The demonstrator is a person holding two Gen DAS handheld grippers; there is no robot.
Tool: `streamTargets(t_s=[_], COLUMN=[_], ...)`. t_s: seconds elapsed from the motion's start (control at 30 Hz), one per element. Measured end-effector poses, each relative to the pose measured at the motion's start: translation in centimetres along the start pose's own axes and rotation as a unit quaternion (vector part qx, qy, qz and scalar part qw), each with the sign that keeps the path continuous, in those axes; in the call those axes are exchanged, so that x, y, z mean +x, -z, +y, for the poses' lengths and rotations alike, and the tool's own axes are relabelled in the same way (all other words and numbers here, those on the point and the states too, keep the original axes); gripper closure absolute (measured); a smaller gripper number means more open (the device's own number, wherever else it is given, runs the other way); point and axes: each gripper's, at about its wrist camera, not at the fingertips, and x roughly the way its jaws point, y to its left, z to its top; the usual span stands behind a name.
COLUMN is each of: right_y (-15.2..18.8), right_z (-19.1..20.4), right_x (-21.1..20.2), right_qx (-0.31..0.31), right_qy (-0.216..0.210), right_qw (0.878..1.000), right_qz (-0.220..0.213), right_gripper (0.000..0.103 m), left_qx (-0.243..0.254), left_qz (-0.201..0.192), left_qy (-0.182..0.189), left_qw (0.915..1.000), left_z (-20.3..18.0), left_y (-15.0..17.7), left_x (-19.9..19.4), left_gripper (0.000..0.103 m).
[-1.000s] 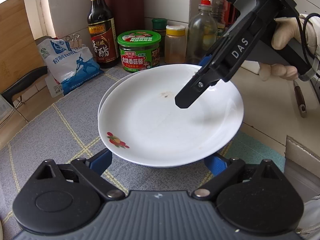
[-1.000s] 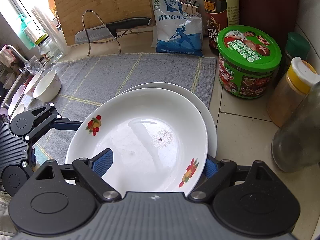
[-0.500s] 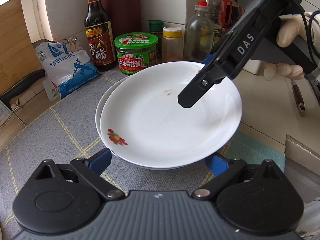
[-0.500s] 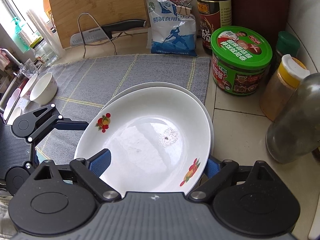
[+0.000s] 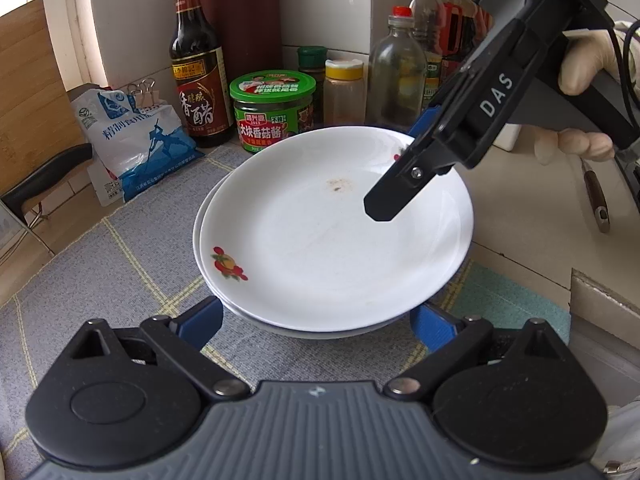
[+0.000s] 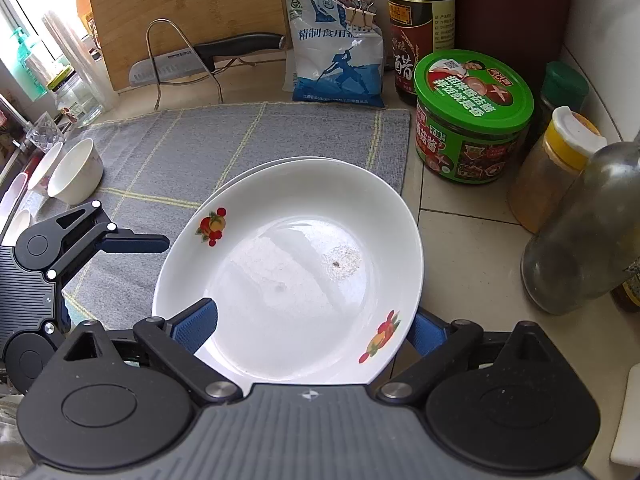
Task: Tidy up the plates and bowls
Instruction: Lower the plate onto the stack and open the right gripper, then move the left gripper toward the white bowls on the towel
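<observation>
Countertop of pale tile (image 6: 460,240) runs along a white wall, and a grey cloth mat (image 6: 200,152) with yellow lines covers its middle. Two white plates are stacked at the mat's edge: the top plate (image 5: 336,232), with red fruit prints, sits inside the bottom plate (image 5: 198,236), which shows only as a thin rim. Behind them stand a green-lidded jar (image 6: 472,120), a dark vinegar bottle (image 5: 196,68), a yellow-capped spice jar (image 6: 556,172), a clear glass bottle (image 5: 396,76) and a clipped salt bag (image 6: 336,48). A wooden cutting board (image 6: 184,12) leans by the window with a knife (image 6: 204,60) on a wire rack in front of it. A small white bowl (image 6: 76,172) rests on the mat's far side, near more white dishes that are only partly visible.

The right gripper (image 6: 312,324) points steeply down at the near rim of the stack. Its blue fingers (image 6: 196,326) are spread wide on either side of the rim, and the pads do not press on it. The left gripper (image 5: 320,320) faces the stack from the opposite side, its fingers (image 5: 202,324) also spread apart, clear of the plates.

A second ago the top plate hung tilted and offset above the bottom one; it now lies nested and nearly centred. The right gripper's jaws have just been opening, with the plate rim between them.
</observation>
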Motion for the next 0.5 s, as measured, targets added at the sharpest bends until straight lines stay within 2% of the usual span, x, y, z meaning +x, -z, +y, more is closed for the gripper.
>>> streamTargets(t_s=[0.2, 0.27, 0.4, 0.5], right_y=[0.7, 0.9, 1.3, 1.5], right_z=[0.1, 0.5, 2.4, 4.5], right_x=[0.3, 0.1, -1.0, -2.0], right_qx=[-0.002, -0.012, -0.054, -0.111], right_qy=[0.013, 0.029, 0.077, 0.123], right_qw=[1.0, 0.999, 0.995, 0.984], right_qz=[0.008, 0.003, -0.029, -0.073], right_gripper=[0.0, 0.0, 0.0, 0.0], left_qx=[0.0, -0.003, -0.014, -0.033], left_qz=[-0.022, -0.035, -0.059, -0.07], left_qy=[-0.005, -0.01, -0.029, -0.049], left_qw=[0.9997, 0.9993, 0.9977, 0.9958], left_z=[0.0, 0.1, 0.5, 1.0], left_y=[0.4, 0.5, 0.5, 0.6], left_x=[-0.9, -1.5, -3.3, -4.6], left_gripper=[0.003, 0.003, 0.003, 0.002])
